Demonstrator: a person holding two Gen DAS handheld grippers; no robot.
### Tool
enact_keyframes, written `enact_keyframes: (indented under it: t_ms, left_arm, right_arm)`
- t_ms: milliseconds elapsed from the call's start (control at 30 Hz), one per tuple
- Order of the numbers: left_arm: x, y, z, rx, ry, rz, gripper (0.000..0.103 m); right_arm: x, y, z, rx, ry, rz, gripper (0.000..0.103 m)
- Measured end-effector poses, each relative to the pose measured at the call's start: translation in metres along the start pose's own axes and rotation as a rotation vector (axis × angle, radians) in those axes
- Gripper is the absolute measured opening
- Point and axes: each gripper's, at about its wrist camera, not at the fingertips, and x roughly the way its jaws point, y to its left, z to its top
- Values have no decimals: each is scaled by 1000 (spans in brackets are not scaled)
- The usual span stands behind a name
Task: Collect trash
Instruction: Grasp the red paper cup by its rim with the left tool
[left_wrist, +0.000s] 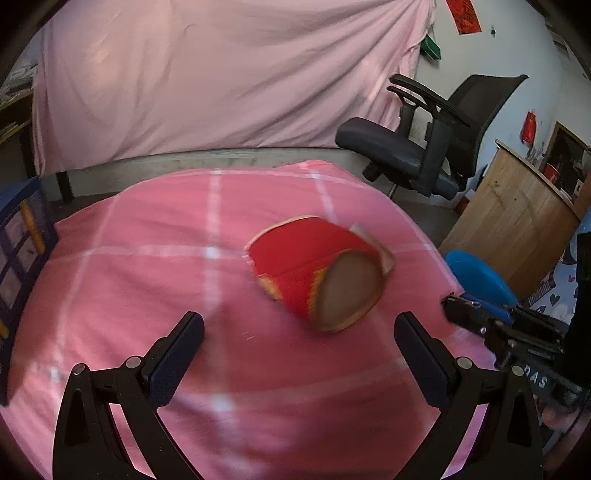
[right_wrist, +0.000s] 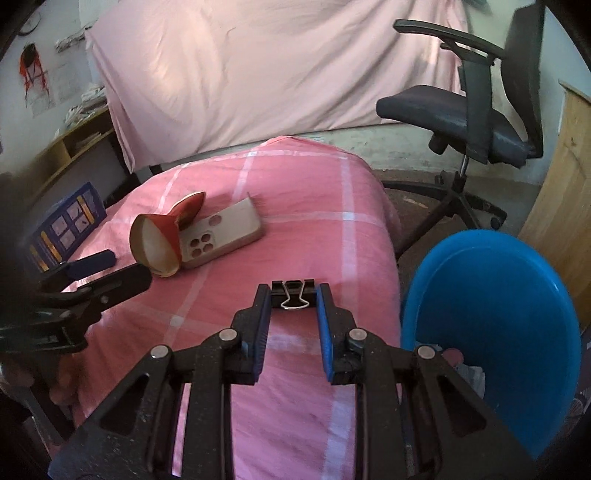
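1. The room has a pink sheet (right_wrist: 258, 74) hung across the back wall, an office chair (right_wrist: 480, 110) to the right, and a table under a pink checked cloth (right_wrist: 295, 192) in front.
2. A blue basin (right_wrist: 517, 295) stands just off the table's right edge. Something pale lies in its bottom, too hidden by the tool to name, perhaps trash already dropped in.
3. The right gripper (right_wrist: 293, 295) is clamped on a black binder clip (right_wrist: 293, 293) near the table's right edge, close beside the basin. The clip looks ready to be carried over.
4. The left gripper (left_wrist: 299, 325) is spread wide with nothing between its pads, and points at a crushed red paper cup (left_wrist: 317, 269) lying on its side toward the table's middle.
5. Left to do, as I judge it: drop the clip, then pick up the cup.
6. Only the right wrist view shows the clip and the beige phone case (right_wrist: 221, 232) touching the cup; in the left view the cup hides the case. A blue box (right_wrist: 66, 229) sits at the table's left edge.
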Motion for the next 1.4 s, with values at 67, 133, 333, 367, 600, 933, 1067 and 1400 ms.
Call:
enact_keyframes:
  t_ms: [67,133,333,367,600,933,1067,1400]
  left_arm:
    - [6,-6,5,4,7,6,100]
    - [11,-10,8,7,18,27,100]
    - [24,-22,15,19,25,87,99]
    - [26,-22,15,16,23,94,95]
    - [19,-13,14,-42,-25,121,66]
    - [-14,20,2,-143,-102,89,65]
    - [-28,34,-5,-172,-103,84,65]
    - [-54,46,-21,-160,-97,79,54]
  right_arm:
    - [-1,-3,-1,8,1,-1,50]
    - [-3,-5,-3,17,-1,2,50]
    - [-4,-10,-4,33,-4,13,50]
    - [-4,-10,-4,32,-5,16,50]
    - [-5,-9,-4,20,-5,23,50]
    - [-4,-4,-5,3,-3,37,50]
    - [-3,-1,-5,-9,0,53,50]
    - [1,13,-7,-48,12,86,50]
